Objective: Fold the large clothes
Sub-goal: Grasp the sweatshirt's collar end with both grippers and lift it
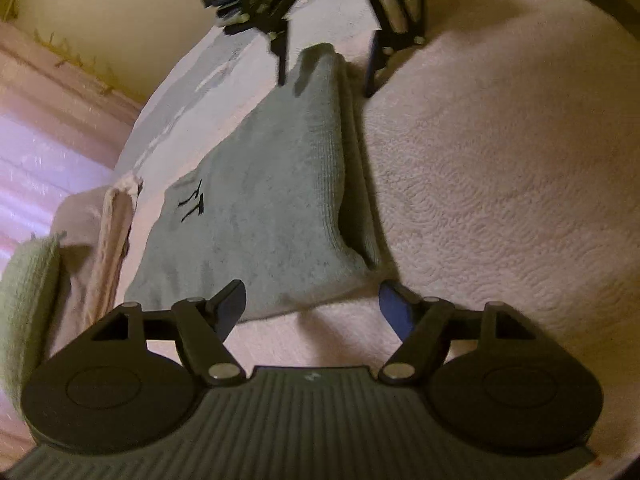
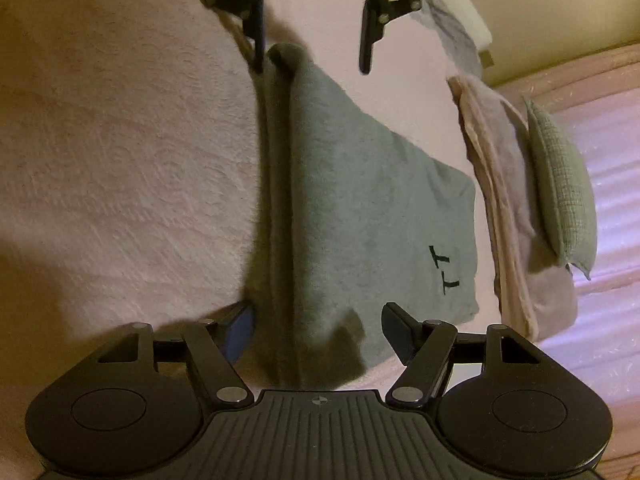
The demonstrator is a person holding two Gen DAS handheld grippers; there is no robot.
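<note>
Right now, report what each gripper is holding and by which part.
Nothing is held. The left gripper and right gripper both stand open, one at each end of the folded grey-green garment, which lies on the pink bedspread.

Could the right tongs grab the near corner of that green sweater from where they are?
Probably yes. The right tongs stand open right at the corner of the green sweater, with nothing lying on it. The left tongs work the far corner, well out of the way.
</note>
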